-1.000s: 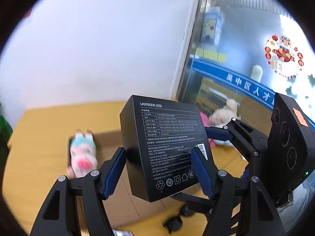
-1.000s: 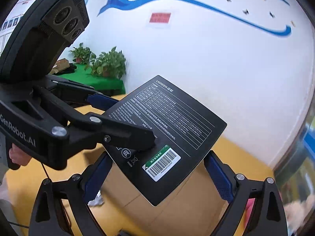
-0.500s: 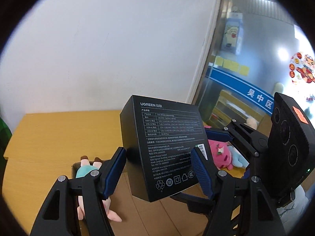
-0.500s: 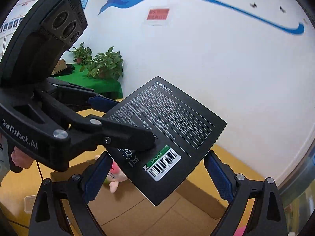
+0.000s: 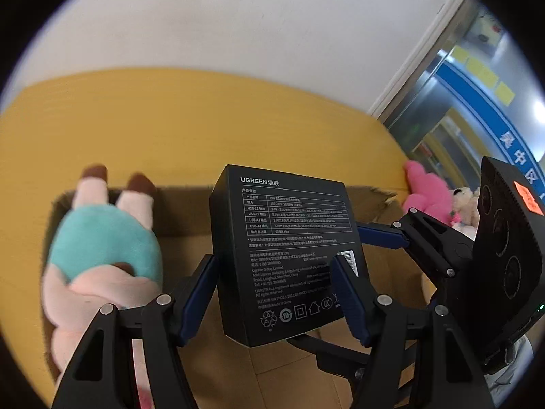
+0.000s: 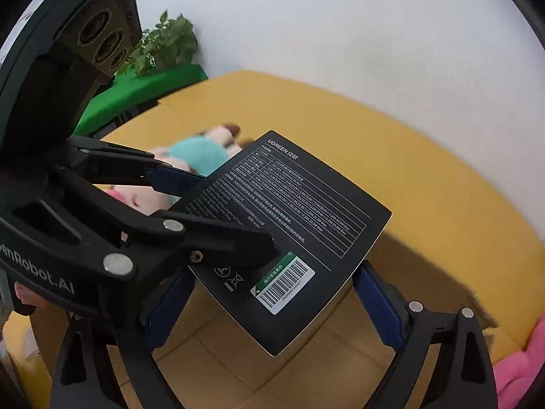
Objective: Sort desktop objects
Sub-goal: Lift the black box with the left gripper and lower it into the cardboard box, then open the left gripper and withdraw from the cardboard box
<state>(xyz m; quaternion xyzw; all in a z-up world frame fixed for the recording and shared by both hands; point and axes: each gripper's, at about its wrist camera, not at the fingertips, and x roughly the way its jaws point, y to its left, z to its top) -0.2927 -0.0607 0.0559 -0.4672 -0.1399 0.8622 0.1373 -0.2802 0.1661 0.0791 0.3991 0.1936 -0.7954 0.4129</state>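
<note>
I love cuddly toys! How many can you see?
3: a pig toy lying in the cardboard box, a pink toy and a cream one on the table beyond it. More may be hidden.

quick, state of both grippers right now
left gripper: closed on the black box
right gripper: closed on the same black box

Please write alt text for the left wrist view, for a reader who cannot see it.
The left claw grips a black UGREEN box above an open cardboard box on a yellow table. A plush pig lies inside; the right claw touches the black box's far side.
</note>
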